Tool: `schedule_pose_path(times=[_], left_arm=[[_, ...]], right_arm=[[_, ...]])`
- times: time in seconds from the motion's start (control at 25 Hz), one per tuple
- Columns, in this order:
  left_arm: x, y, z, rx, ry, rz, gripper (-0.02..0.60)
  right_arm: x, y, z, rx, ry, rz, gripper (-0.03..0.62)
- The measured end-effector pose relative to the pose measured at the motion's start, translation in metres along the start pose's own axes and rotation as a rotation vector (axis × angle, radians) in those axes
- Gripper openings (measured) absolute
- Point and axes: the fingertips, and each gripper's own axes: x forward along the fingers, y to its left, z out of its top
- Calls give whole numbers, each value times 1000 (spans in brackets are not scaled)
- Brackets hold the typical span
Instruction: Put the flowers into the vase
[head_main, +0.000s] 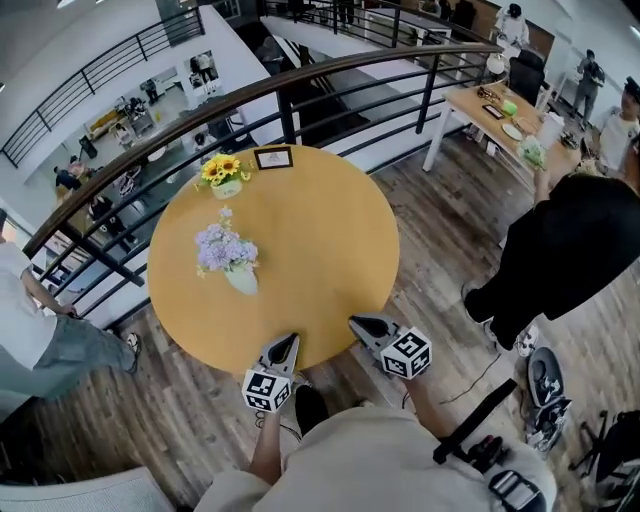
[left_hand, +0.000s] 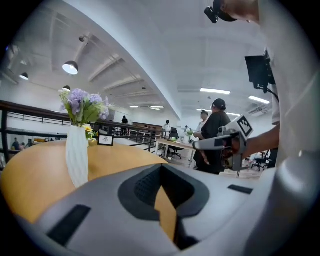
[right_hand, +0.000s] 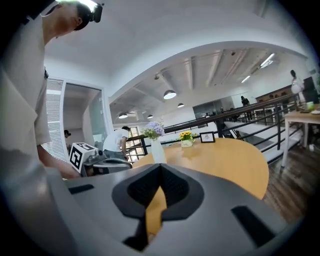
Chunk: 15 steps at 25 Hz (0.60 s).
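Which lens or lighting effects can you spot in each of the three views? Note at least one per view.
Head view: wide-angle bend, so the railing arcs around the round table; daylight is even, with no harsh shadows.
Left gripper view: black fisheye corners, a ceiling lamp blown out white, the white vase sharp.
Right gripper view: the same dark rim, a bowed ceiling, a hanging lamp glaring.

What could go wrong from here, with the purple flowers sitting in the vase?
The slim white vase looks top-heavy under the purple flowers; a nudge could tip it. The left tool and right tool sit shut and empty by the table rim; a careless sweep forward may strike it.
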Motion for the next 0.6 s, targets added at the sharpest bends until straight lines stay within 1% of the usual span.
schedule_pose_path(times=[0.12, 0.28, 0.48, 0.6], left_arm=[[-6, -35, -7, -20, -7, 28, 6], [-18, -74, -18, -13, 8, 57, 6], [-39, -91, -15, 15, 2, 120, 6], [-47, -95, -8, 31, -3, 136, 6]], right_arm=[[-30, 4, -15, -36, 22, 10, 8], [-54, 11, -28, -24, 1, 36, 8], [-65, 30, -30, -50, -14, 89, 8], [-67, 39, -27, -66, -18, 102, 8]])
